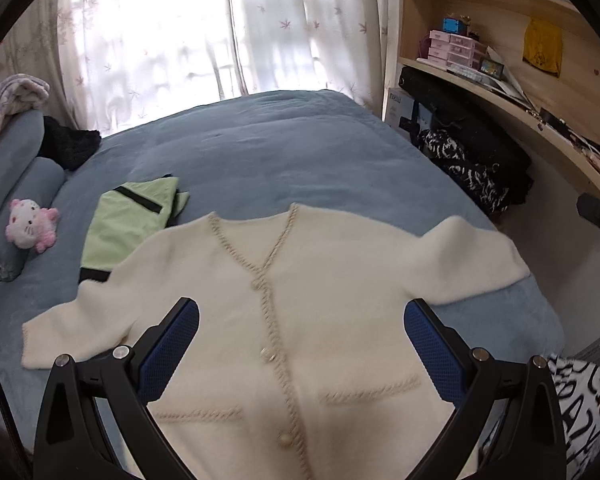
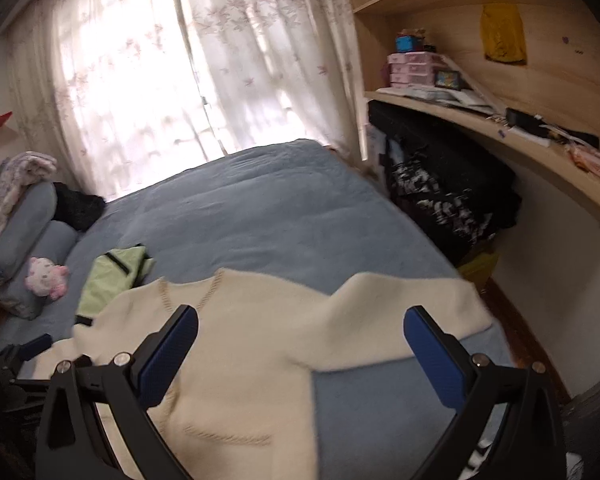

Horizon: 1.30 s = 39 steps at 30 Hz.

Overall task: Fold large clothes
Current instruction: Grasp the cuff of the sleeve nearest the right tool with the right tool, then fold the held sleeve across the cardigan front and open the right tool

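Observation:
A cream knit cardigan (image 1: 300, 280) with rope trim and pearl buttons lies front up on the blue bed (image 1: 268, 148), both sleeves spread sideways. My left gripper (image 1: 301, 312) hovers open above its buttoned middle, holding nothing. In the right wrist view the cardigan (image 2: 260, 340) fills the lower frame, its right sleeve reaching toward the bed's right edge. My right gripper (image 2: 301, 320) is open over the right shoulder and sleeve, empty. The left gripper's blue-padded tip (image 2: 32, 346) shows at the far left there.
A folded light-green garment (image 1: 128, 224) lies just beyond the cardigan's left sleeve. A pink plush toy (image 1: 32, 224) and grey pillows (image 1: 12, 160) sit at the bed's left. Wooden shelves (image 1: 500, 92) and dark bags (image 1: 472, 152) line the right side. A person's patterned sleeve (image 1: 576, 400) is at lower right.

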### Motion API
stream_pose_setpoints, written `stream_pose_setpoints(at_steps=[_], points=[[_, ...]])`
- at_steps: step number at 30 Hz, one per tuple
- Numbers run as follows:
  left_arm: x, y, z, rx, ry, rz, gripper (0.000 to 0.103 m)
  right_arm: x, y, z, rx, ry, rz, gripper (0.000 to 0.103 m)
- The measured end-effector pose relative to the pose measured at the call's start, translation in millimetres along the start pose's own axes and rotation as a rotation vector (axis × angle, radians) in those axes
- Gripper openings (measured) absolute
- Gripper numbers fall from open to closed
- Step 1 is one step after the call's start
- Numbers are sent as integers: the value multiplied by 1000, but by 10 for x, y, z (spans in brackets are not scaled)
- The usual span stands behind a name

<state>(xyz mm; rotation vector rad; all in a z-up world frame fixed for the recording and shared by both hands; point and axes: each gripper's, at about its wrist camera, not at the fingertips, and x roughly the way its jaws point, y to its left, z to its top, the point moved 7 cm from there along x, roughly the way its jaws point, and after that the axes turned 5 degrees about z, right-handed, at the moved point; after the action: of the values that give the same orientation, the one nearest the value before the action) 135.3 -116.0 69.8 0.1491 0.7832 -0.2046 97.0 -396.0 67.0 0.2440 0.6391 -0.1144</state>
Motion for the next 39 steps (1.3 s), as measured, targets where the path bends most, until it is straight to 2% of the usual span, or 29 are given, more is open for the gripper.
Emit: stream_pose_setpoints(at_steps=[2, 4, 6, 7, 9, 11, 13, 17, 20, 23, 29, 31, 32, 34, 35, 36, 39], points=[[156, -136, 122, -6, -18, -25, 102, 153, -199, 48, -23, 6, -65, 103], [326, -298, 250, -1, -83, -68, 102, 388, -402, 38, -44, 38, -119, 103], [492, -422, 335, 3, -128, -44, 102, 648, -673, -7, -25, 91, -147, 103], [597, -485, 362, 2, -126, -30, 102, 803, -853, -65, 0, 124, -162, 103], [883, -630, 363, 4, -75, -29, 102, 1076, -1169, -169, 57, 176, -175, 103], [1137, -787, 348, 0, -35, -44, 102, 1373, -1604, -325, 167, 240, -187, 103], [1395, -922, 321, -3, -26, -43, 102, 1626, -1962, -525, 308, 303, -158, 102], [1913, -1131, 184, 0, 0, -16, 102, 1965, -2589, -948, 575, 408, -115, 80], [2269, -1243, 57, -20, 64, -27, 102, 2127, -2844, -1215, 666, 460, -132, 75], [2563, -1357, -3, -41, 107, -38, 102, 2301, -3022, -1416, 748, 470, -129, 69], [2966, -1497, -84, -74, 186, -32, 102, 2572, -3174, -1445, 854, 412, -102, 71], [3028, -1510, -95, -75, 187, -3, 99, 2614, -3205, -1432, 868, 396, -104, 71], [3042, -1525, -95, -72, 187, 3, 93, 2630, -3193, -1409, 858, 393, -114, 71], [3079, -1550, -122, -59, 207, 8, 80, 2623, -3162, -1371, 811, 395, -155, 57], [3077, -1539, -134, -54, 215, 9, 71, 2591, -3147, -1340, 781, 385, -180, 35], [3049, -1505, -132, -53, 218, 12, 70, 2556, -3127, -1307, 762, 369, -179, 17], [2926, -1340, -122, -74, 212, 19, 70, 2297, -2941, -1066, 711, 254, -152, 15]])
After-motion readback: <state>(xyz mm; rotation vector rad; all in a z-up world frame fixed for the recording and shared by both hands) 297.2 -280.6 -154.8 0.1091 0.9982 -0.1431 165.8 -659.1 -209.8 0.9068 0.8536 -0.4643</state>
